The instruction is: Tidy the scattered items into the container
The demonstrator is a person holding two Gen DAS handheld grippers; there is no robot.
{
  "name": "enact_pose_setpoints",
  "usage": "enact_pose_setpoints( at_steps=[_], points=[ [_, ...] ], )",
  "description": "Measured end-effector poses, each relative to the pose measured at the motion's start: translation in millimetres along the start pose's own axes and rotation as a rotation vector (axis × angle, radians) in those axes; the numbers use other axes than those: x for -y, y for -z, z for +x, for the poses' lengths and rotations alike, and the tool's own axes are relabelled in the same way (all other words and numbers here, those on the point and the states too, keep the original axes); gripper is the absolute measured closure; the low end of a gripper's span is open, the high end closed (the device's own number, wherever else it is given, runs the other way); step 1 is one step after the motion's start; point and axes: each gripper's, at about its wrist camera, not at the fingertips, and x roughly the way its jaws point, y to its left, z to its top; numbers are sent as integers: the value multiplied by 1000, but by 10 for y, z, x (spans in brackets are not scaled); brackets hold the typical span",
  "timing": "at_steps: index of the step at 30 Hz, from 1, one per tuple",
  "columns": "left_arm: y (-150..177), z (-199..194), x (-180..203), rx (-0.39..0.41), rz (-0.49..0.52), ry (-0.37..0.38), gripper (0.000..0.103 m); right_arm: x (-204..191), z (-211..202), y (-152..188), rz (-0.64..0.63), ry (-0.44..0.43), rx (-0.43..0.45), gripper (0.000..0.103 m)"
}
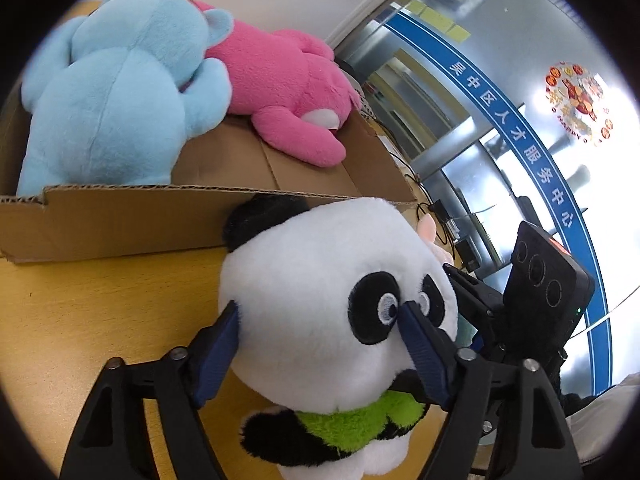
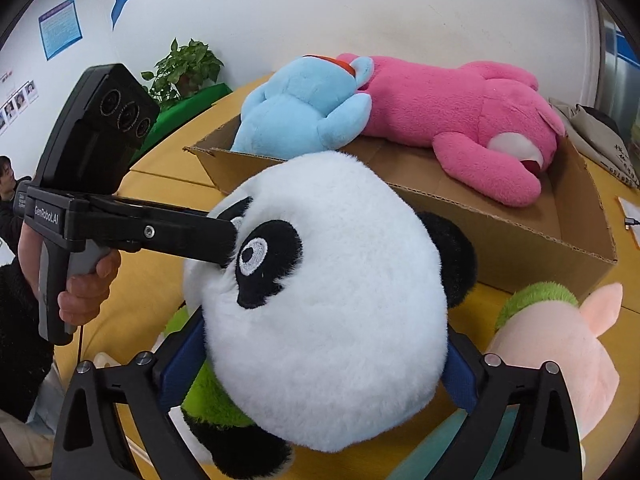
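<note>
Progress: blue toy [image 1: 108, 92] and pink toy [image 1: 288, 92] lie in box [image 1: 120, 216]; both my tools, left [image 1: 320, 332] and right [image 2: 320, 364], clamp the panda [image 1: 320, 300] wide-jawed above the bench [image 1: 100, 312]; piglet [image 2: 560, 344] still out.

The panda plush [image 2: 320, 300] fills the middle of the right wrist view and hides the tips of the right tool [image 2: 320, 376], so whether its pads press the head cannot be told there. Its body runs off the bottom edge in both views. The pink pig plush [image 2: 560, 352] is cut by the right tool's frame and the lower right edge; in the left wrist view only an ear shows behind the panda's head. The blue plush [image 1: 108, 92] sinks behind the wall of the cardboard box [image 1: 120, 220]. The left tool [image 1: 320, 324] has one pad laid over the panda's eye.
</note>
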Motion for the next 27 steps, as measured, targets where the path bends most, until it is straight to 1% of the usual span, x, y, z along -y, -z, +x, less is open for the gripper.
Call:
enact_pose_setpoints(
  at_steps=[3, 6, 9, 13, 16, 18, 20, 24, 27],
  points=[
    [45, -60, 55, 1, 8, -8, 38, -39, -26, 18, -10, 3, 11, 8],
    [91, -128, 118, 12, 15, -30, 42, -83, -79, 14, -27, 8, 24, 13],
    [126, -222, 196, 31, 24, -57, 42, -116, -132, -2, -41, 3, 40, 15],
    [145, -326, 289, 55, 43, -91, 42, -163, -181, -33, -57, -14, 56, 15],
    [148, -343, 295, 57, 36, -102, 42, -156, -188, -41, -60, -30, 58, 15],
    [159, -318, 260, 50, 20, -116, 42, -134, -133, -42, -54, -44, 44, 15],
    [181, -285, 210, 45, -1, -130, 42, -122, -60, -35, -50, -53, 27, 14],
    [199, -294, 116, 70, -46, -124, 42, -122, 26, -87, -38, -49, 18, 5],
    [225, -311, 68, 80, -61, -120, 42, -126, 73, -124, -35, -42, 8, 0]
  ],
)
